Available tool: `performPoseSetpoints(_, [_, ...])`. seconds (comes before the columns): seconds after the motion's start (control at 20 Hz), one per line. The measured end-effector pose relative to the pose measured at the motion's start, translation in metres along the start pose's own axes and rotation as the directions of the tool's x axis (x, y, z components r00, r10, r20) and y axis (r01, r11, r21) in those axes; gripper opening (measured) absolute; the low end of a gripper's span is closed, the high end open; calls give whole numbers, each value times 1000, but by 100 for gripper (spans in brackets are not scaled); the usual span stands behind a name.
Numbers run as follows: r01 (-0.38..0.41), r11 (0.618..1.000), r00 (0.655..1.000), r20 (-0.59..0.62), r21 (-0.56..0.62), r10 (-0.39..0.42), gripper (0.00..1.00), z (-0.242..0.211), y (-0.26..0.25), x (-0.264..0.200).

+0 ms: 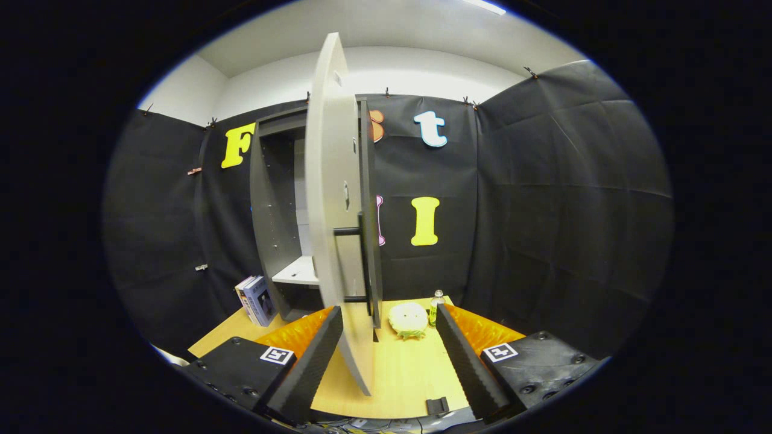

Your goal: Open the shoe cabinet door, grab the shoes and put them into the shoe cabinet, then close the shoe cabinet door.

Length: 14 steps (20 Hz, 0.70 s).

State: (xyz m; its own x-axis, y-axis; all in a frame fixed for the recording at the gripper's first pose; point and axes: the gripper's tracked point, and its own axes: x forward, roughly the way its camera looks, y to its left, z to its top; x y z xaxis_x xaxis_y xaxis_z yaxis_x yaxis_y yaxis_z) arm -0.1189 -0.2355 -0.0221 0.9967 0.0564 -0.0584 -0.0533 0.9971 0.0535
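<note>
The cabinet (274, 211) stands at the back of the surface (398, 367), its door (329, 211) swung wide open — edge-on between the spread fingers (389, 361), which hold nothing. A pale shoe (408, 319) lies just ahead of them, beside a bottle (436, 306). Books (256, 299) lean against the cabinet.

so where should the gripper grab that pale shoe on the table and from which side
Judging from this view, take the shoe across its narrow width near the middle, coming straight in low over the table. It lies just ahead of the open gripper, between the cabinet door and the bottle, so a side approach looks crowded.
</note>
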Motion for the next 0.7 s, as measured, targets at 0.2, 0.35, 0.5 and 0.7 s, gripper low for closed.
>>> performPoseSetpoints(0.2, [-5,1000,1000,-2,-2,5,99,4,-26,28])
performPoseSetpoints(0.35, [-33,999,999,-5,8,33,99,3,-34,52])
performPoseSetpoints(0.5, [-85,996,996,-23,20,86,99,2,-35,74])
performPoseSetpoints(0.7, [-146,987,989,-19,72,148,99,7,-33,103])
